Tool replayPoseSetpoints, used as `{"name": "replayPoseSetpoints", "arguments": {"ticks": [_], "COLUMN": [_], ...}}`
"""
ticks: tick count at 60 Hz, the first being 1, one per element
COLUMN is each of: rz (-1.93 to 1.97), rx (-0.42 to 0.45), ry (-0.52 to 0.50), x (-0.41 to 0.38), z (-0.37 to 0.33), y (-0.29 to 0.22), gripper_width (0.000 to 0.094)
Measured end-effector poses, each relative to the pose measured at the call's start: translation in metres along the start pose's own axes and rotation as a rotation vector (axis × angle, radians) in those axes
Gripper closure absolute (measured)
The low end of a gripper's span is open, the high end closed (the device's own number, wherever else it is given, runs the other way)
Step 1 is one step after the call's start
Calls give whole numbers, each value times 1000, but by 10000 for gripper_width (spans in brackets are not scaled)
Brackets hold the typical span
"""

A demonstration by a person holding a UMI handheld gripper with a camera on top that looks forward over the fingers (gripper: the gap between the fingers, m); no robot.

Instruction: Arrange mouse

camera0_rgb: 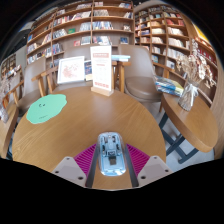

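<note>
Tall wooden bookshelves (95,20) packed with books run across the whole top of the frame, which marks the setting as a library or reading room. Below them, filling the middle and lower part of the frame, sits a round table with a warm brown wooden top (90,125). A second wooden table (192,120) cuts in at the right of the frame, with a glass vase of pale dried stems (188,92) on it, and a wooden chair (140,75) stands just behind the round table in the upper middle.

On the round table's left part lies a flat mint-green mat with an irregular outline (45,108), the likeliest place for a mouse to go, though the task line does not name one. At the far edge of the table, in the upper middle of the frame, an upright white display card with an orange band (101,70) is propped up to face readers, and a framed picture (71,68) leans just to its left.

At the bottom centre of the frame is the handheld gripper (111,163) with its magenta pads (86,157). A small silver-grey computer mouse (110,155) sits lengthwise between the fingers, pointing up the frame. Both pads appear pressed against its sides, so the gripper seems clamped on it and carrying it, probably above the table's near edge; whether it is clear of the wood cannot be told. The mat lies well apart, up and to the left of the fingers.
</note>
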State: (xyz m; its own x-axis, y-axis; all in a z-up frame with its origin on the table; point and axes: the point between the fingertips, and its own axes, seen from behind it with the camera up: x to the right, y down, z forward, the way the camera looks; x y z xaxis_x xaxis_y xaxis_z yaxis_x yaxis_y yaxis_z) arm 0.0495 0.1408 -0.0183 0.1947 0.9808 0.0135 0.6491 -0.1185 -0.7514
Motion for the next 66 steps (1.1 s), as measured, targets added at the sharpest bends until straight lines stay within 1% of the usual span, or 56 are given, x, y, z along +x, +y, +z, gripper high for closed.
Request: {"name": "replayPoseSetpoints", "arguments": {"ticks": [2,4,7,8,18,28,33,36,43,48,52,57,61,66], "rz": [-6,-11,-20,-16,4,-53,-57,-54,-66,-79,-88,-100,-105,-109], "rx": [-3,-10,-19,-17,90,187,195,182,154,130,83,55,46,70], "ry": [17,26,23,22,-8,-74,-120,-149,-191,-199,-164,-142,-124,-113], "x": [4,5,3,3,-17,-95,-149,-181,-245,-276,-284,-291,-290,-289], "z": [0,0,-1,-2,-29,-39,-25,-11,32,65,93,114,122,124], "y": [0,-1,-3,-5,-64,-142,-167,-174,-176,-162,-146,-133,-123,-126], "gripper_width": [439,480,514,512,517,519,520,520,519,521,519,520,503,456]}}
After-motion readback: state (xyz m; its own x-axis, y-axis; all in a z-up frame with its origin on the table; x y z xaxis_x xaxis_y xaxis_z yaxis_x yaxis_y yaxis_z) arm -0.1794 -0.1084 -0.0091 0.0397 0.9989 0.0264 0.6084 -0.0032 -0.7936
